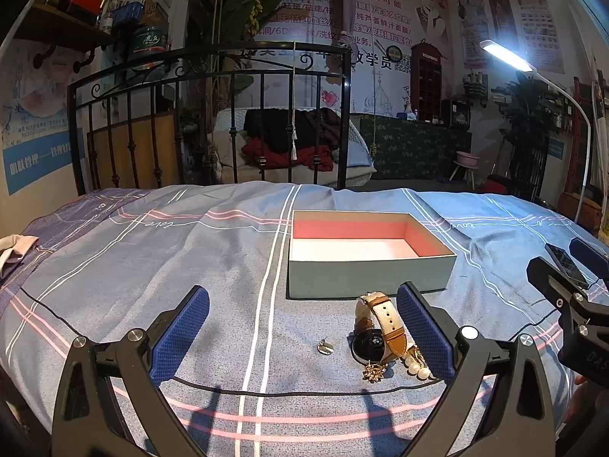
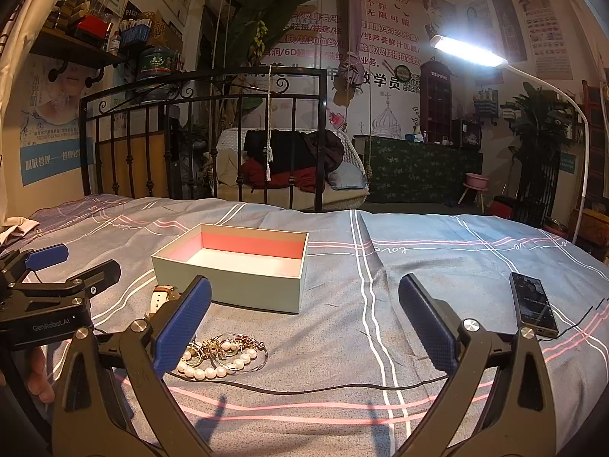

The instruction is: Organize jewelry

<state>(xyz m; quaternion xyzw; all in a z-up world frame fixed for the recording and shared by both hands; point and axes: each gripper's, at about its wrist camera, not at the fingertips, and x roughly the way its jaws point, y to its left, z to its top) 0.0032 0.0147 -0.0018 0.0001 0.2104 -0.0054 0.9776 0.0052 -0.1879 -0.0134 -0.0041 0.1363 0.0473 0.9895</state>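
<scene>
Both grippers wide open, holding nothing: left (image 1: 302,333), right (image 2: 304,323). Watch (image 1: 375,329), pearls (image 2: 213,361) lower centre; box (image 1: 365,257) behind.

Your only strong light is the lamp (image 1: 506,55) at upper right, glaring white; the room behind stays dim. Finger shadows fall toward you on the bedspread (image 2: 342,400), and the edges bow.

Black tongs (image 1: 302,337), blue textured pads (image 1: 179,337), silver screws.
</scene>
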